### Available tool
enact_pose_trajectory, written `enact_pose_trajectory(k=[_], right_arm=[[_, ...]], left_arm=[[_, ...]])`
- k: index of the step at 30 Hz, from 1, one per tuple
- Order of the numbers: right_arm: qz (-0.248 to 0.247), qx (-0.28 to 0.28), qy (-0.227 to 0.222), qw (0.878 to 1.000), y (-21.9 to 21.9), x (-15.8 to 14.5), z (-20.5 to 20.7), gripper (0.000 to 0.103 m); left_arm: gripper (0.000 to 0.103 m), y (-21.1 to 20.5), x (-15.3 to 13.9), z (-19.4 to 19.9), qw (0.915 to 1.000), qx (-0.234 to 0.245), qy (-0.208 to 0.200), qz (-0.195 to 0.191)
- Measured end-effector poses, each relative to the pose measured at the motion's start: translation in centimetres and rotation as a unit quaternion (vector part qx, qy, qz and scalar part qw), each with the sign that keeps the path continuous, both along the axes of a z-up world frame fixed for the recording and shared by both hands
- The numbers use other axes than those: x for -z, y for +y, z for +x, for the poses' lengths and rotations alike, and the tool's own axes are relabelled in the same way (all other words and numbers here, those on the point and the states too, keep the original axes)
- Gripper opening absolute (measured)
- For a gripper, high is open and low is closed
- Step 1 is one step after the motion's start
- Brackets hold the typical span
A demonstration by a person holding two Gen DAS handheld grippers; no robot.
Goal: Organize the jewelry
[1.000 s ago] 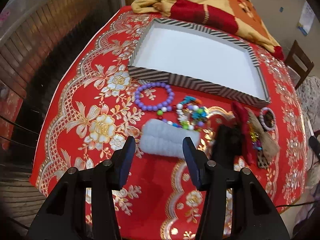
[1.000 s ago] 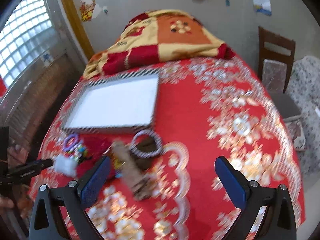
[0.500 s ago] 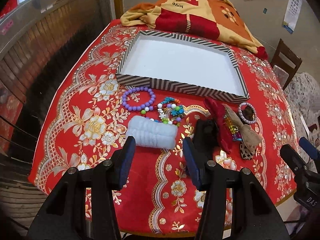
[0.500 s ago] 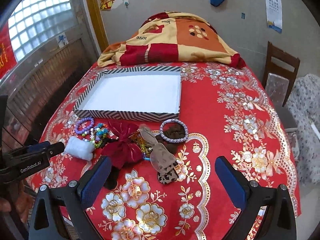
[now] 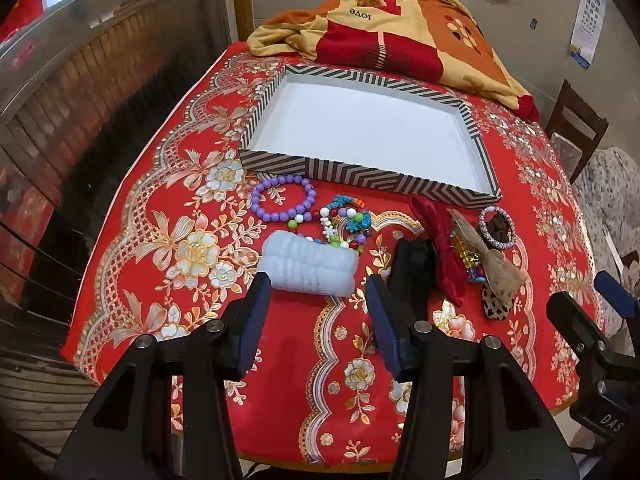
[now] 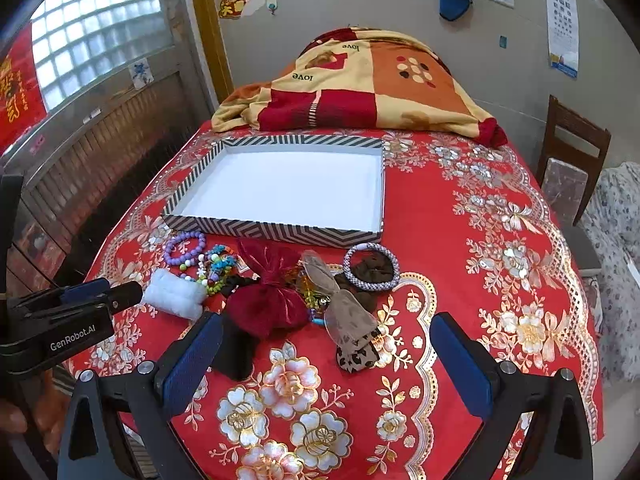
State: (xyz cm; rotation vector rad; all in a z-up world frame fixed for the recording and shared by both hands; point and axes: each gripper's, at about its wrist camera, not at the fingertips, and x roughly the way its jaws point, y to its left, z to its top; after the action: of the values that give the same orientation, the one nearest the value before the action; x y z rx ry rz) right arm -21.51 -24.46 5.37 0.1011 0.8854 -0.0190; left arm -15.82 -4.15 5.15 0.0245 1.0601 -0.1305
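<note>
The worktop (image 6: 460, 240), under a red floral cloth, carries a striped tray (image 6: 280, 232), a folded blanket (image 6: 360, 84), bracelets and hair accessories.

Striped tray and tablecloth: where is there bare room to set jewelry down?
The striped tray has a bare white floor. The tablecloth is free right of the tray. The strip before its front wall is crowded, from the purple bracelet to the silver bangle.

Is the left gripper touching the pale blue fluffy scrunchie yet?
Apart. In the left wrist view the left gripper hangs open short of the scrunchie, with red tablecloth between its fingertips.
</note>
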Motion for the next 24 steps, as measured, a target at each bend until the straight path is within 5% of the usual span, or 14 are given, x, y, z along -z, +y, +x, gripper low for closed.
enact_pose_trajectory(k=[24], right_arm=[[0.003,-0.010,0.024,1.000,0.77,0.38,0.89,0.103]], left_arm=[[0.049,0.14,0.27,0.57,0.9999,-0.005,0.013,0.004]])
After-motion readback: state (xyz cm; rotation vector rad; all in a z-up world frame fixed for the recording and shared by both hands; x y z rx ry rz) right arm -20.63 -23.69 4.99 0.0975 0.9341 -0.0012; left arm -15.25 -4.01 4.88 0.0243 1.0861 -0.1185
